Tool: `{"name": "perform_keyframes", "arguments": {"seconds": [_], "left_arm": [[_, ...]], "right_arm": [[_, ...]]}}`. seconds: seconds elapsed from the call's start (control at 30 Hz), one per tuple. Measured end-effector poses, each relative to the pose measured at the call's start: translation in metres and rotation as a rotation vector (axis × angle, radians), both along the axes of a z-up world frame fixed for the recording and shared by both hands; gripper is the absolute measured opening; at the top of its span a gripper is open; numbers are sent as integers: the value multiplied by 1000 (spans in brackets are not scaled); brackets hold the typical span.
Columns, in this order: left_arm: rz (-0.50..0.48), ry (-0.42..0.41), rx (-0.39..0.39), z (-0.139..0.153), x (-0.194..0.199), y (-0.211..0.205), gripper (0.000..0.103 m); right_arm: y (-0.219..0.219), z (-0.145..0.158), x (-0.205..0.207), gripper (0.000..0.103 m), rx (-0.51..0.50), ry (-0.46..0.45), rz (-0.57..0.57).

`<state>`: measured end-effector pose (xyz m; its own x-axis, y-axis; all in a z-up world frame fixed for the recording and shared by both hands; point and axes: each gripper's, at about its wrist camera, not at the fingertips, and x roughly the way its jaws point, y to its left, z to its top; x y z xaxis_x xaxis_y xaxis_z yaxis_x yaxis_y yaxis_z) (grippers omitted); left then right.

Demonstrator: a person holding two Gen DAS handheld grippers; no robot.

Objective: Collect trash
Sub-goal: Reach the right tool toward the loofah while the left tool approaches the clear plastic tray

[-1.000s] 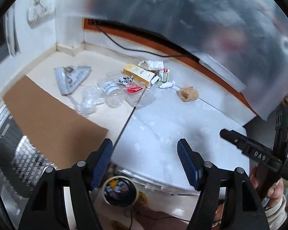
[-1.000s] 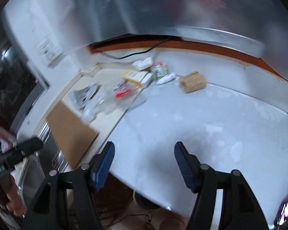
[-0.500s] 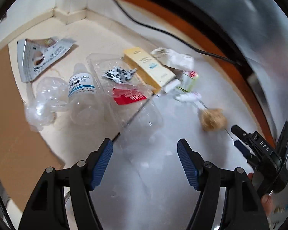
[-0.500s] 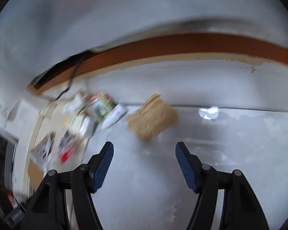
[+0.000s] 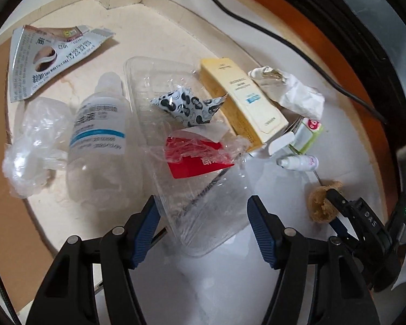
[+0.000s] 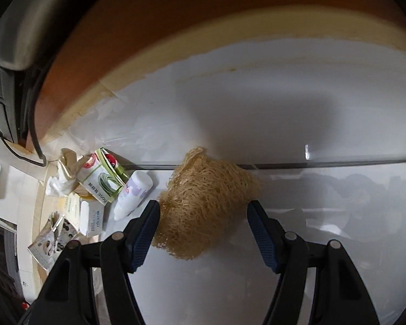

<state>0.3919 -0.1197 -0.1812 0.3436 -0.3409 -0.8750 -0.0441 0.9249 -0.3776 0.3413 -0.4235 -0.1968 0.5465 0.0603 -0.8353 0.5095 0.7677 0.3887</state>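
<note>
My left gripper (image 5: 203,216) hangs over the near end of a clear plastic tray (image 5: 203,203). Its jaws are closing, the tray end lies between the blue pads, and they do not press on it. A red label film (image 5: 197,157) and a black-and-white wrapper (image 5: 186,105) lie in the tray. My right gripper (image 6: 203,216) stands open astride a tan fibrous scrub pad (image 6: 203,203) on the white counter; the left pad is close to its edge. The left wrist view shows that gripper (image 5: 331,208) at the scrub pad (image 5: 318,205).
Left of the tray lie a clear bottle (image 5: 97,140), crumpled plastic (image 5: 32,146) and a foil wrapper (image 5: 46,57). To its right are a yellow box (image 5: 243,100), white tissue (image 5: 292,89), a green packet (image 6: 102,176) and a small white bottle (image 6: 134,192). A black cable (image 5: 257,27) runs along the wall.
Both grippers have come down and forward toward the counter. The left one now straddles the tray's end with its jaws a little narrower; the right one has reached the scrub pad.
</note>
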Motion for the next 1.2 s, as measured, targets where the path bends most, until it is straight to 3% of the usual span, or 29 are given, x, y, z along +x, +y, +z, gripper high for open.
{"name": "perform_keyframes", "arguments": {"seconds": [0.17,0.23,0.43,0.83,1.2], "left_arm": [[43,34,-30,-15,8,-1,47],[59,28,-34,-17,10,-1,32],[74,19,-56,-16,4,0,16],[-56,-54,15,31,-57,-1,12],[-178,-90,60,70,-160,60,12]], "right_arm": [[5,0,-3,55,-18,-18,18],[7,1,-7,48,-15,-29,31],[20,9,-24,40,-31,-56,81],[55,40,-71,33,-13,-116,222],[95,66,-134,32,-16,-124,293]]}}
